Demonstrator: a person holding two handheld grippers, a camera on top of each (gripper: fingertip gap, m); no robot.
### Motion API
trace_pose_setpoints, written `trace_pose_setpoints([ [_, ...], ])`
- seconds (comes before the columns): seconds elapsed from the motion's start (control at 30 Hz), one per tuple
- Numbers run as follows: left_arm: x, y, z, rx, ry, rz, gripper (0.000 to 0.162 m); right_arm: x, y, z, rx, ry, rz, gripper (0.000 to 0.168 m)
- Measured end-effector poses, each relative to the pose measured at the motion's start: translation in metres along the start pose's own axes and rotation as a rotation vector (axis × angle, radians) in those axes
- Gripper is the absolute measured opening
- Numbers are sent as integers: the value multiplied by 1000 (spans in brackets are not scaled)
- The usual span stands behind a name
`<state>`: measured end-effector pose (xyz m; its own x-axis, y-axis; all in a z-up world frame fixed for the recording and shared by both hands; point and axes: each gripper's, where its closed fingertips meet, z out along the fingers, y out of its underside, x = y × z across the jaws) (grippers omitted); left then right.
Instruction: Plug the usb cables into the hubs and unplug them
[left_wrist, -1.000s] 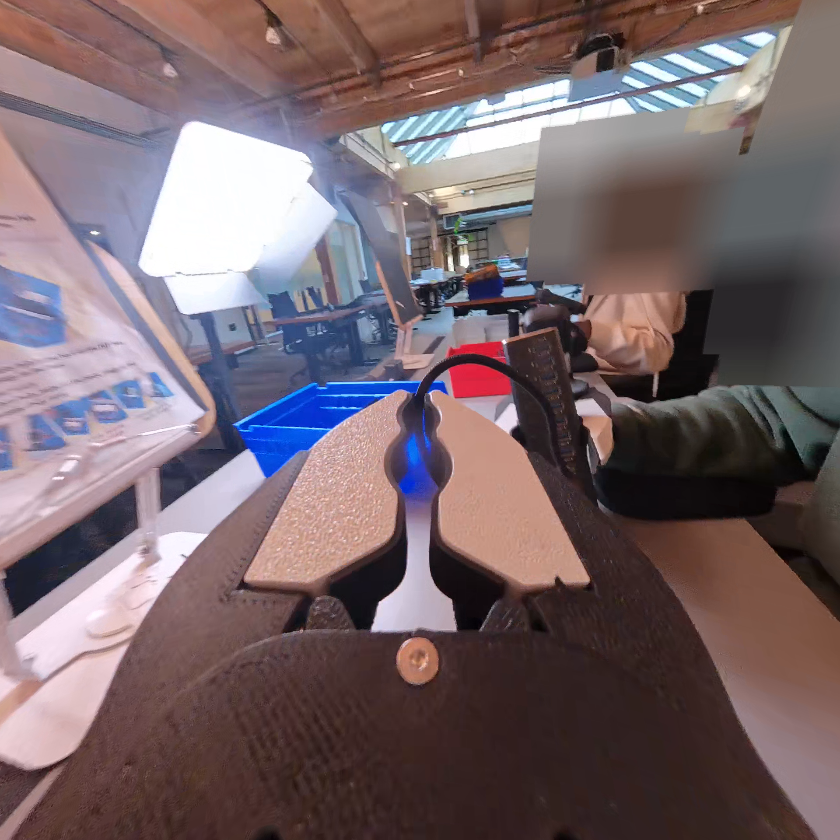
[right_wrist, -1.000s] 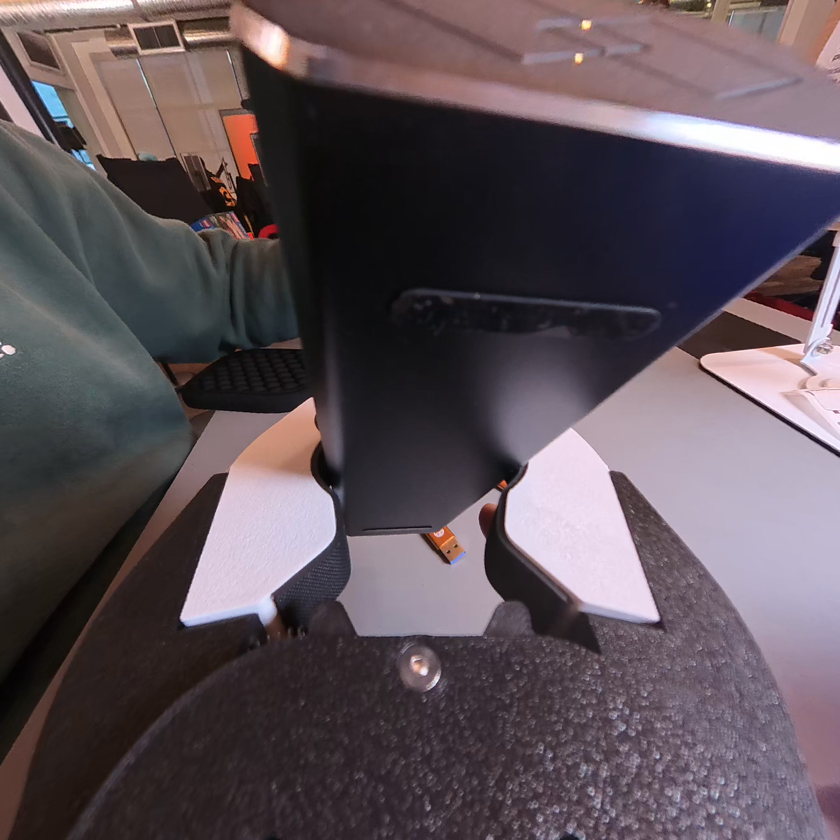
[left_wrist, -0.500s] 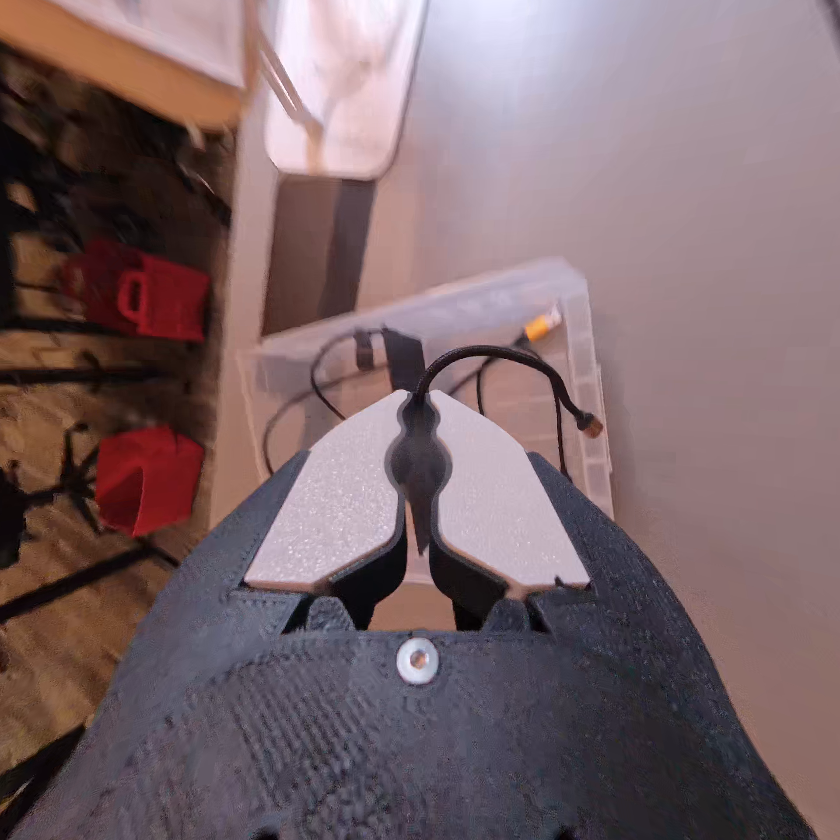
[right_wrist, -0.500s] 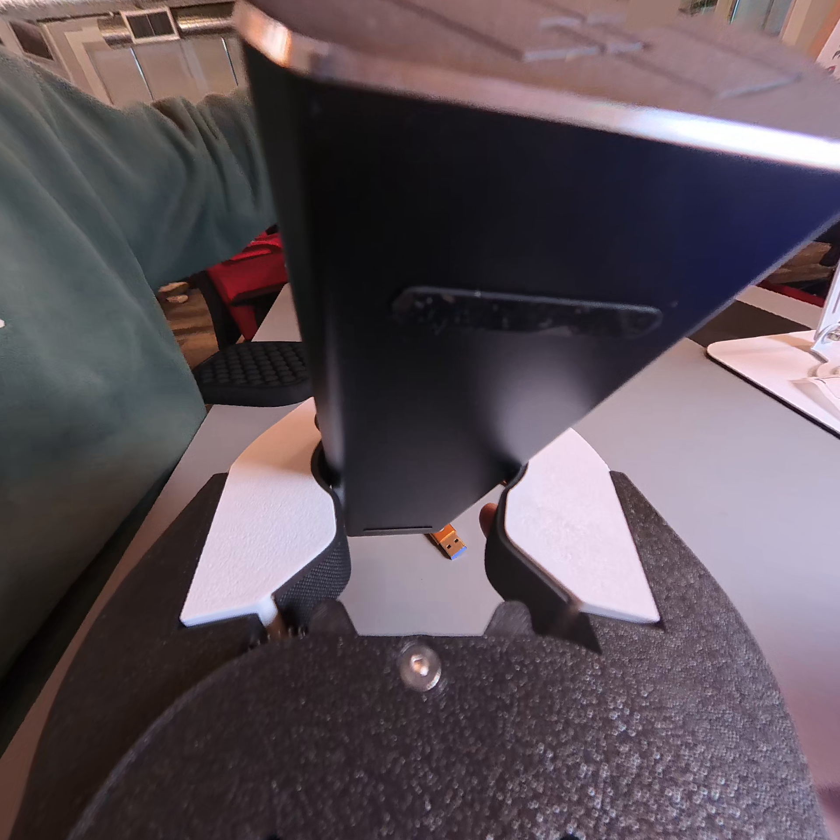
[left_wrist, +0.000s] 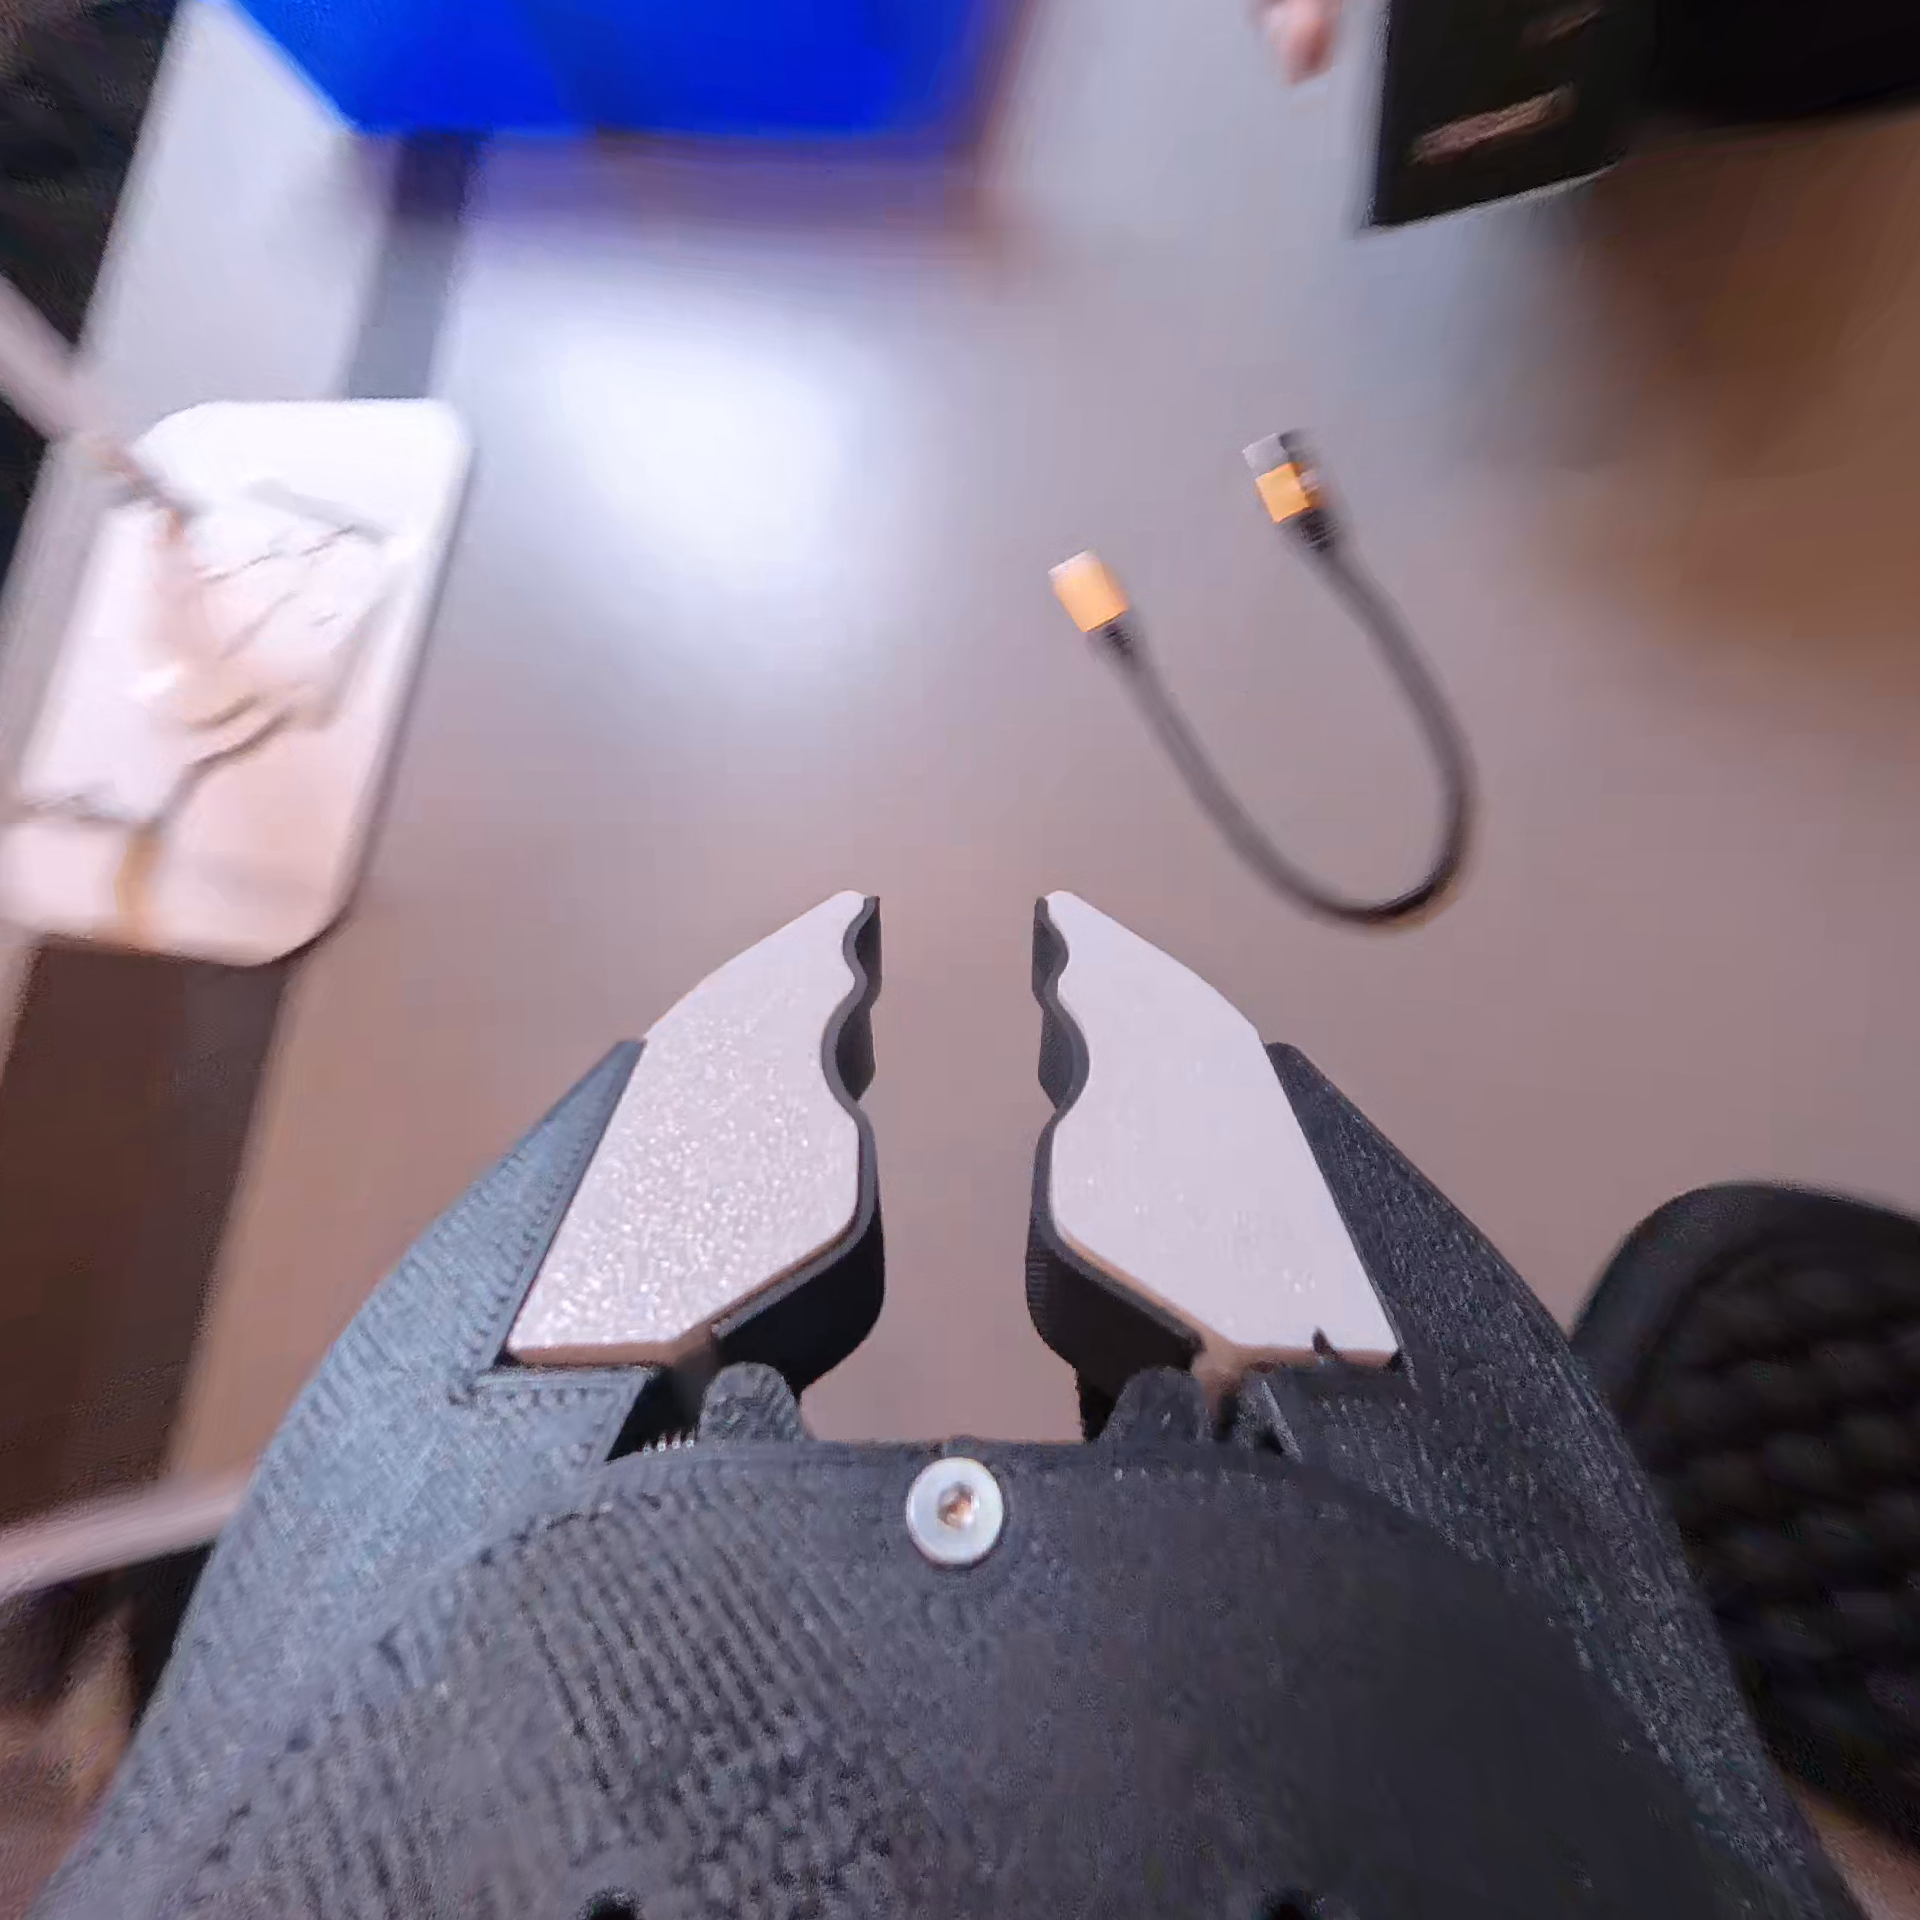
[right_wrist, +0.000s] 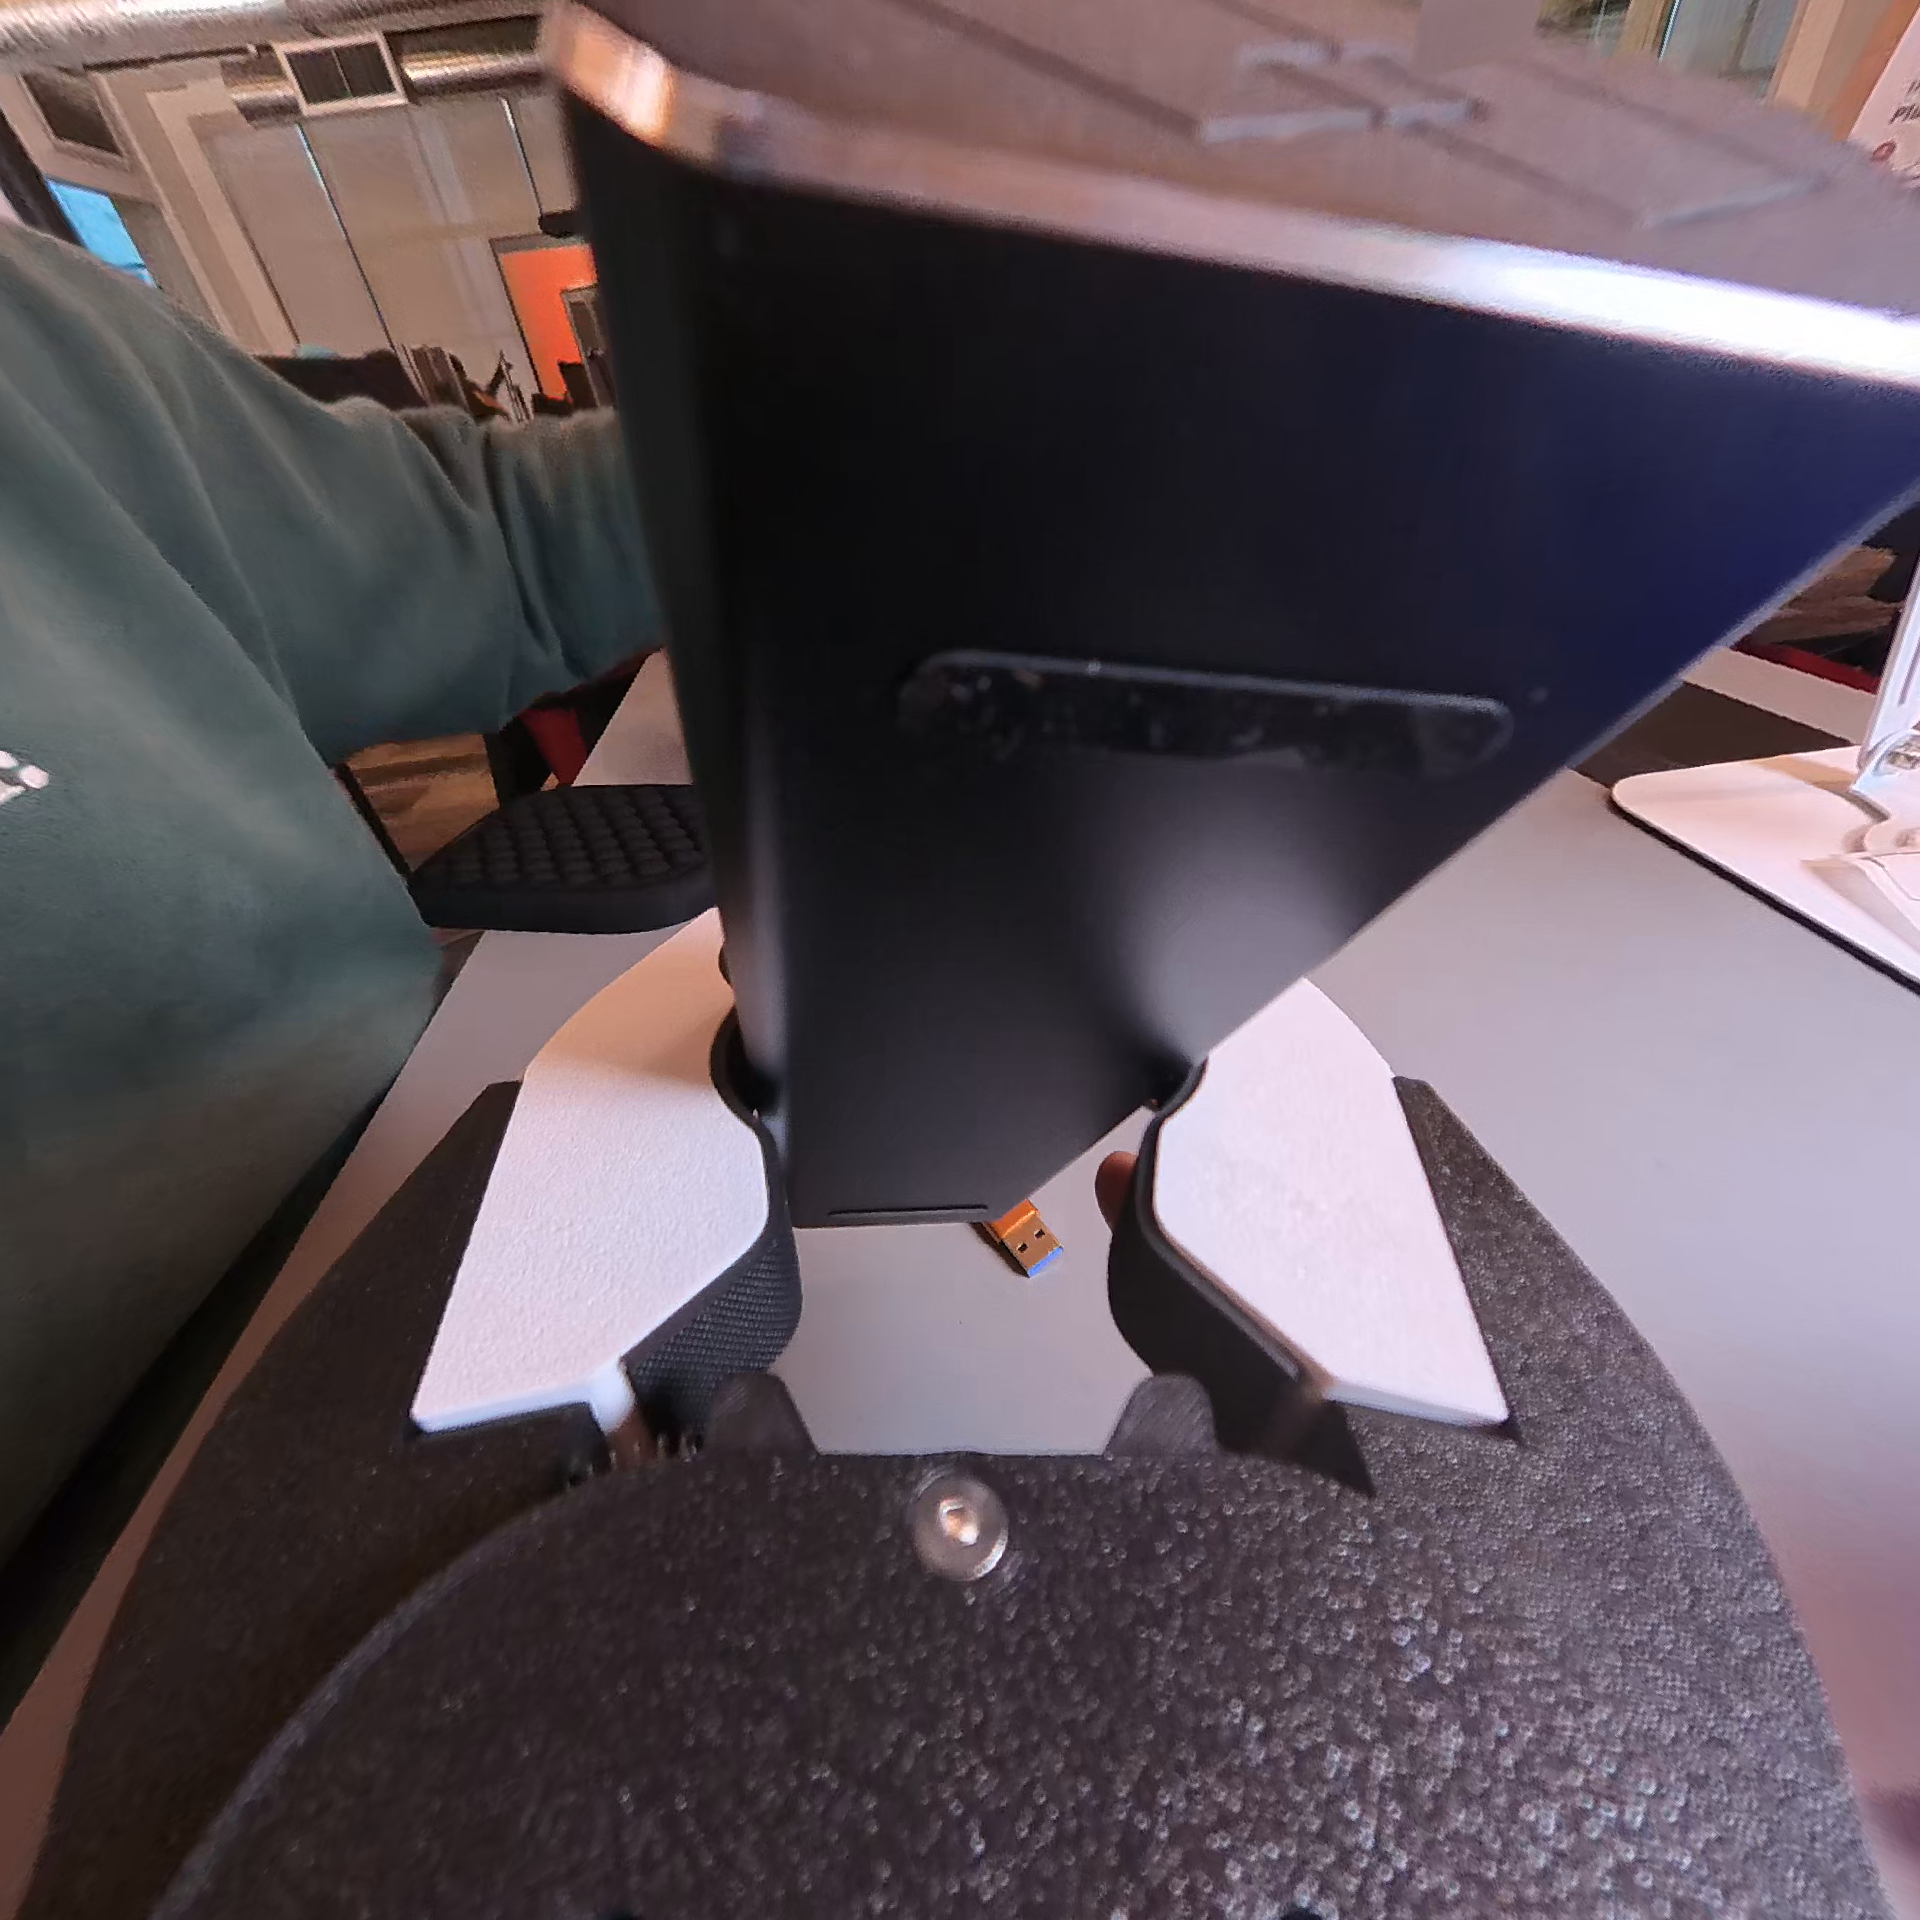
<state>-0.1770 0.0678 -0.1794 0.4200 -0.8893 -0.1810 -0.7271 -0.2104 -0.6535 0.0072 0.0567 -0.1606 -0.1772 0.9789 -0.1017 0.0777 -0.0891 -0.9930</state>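
While the left hand-held gripper (left_wrist: 956, 925) is hovering empty above the grey surface (left_wrist: 727, 623) with a narrow gap between its fingers, a short black usb cable (left_wrist: 1382, 727) with orange plugs is lying in a loop ahead and to its right, well apart from it. Opposite, the right hand-held gripper (right_wrist: 961, 1081) is clamping the lower end of a dark hub (right_wrist: 1091, 623), holding it upright, with an orange plug (right_wrist: 1023, 1236) showing just beneath.

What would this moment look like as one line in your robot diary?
left gripper: open, empty, above table | short cable: loose on table | right gripper: shut on black hub | plugging: not yet
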Motion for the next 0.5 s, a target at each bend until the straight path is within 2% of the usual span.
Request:
trace_pose_setpoints([
  [0.1,66,-25,44,69,130,-20,26,0,-1,-1,4,2,-3,74],
  [0.2,101,-42,86,78,159,-53,23,0,-2,-1,6,1,-6,74],
  [0.37,99,-52,144,0,152,-188,35,0,-4,-3,8,12,-18,74],
  [0.5,101,-48,162,-69,128,-165,36,1,-6,-5,13,19,-24,74],
])
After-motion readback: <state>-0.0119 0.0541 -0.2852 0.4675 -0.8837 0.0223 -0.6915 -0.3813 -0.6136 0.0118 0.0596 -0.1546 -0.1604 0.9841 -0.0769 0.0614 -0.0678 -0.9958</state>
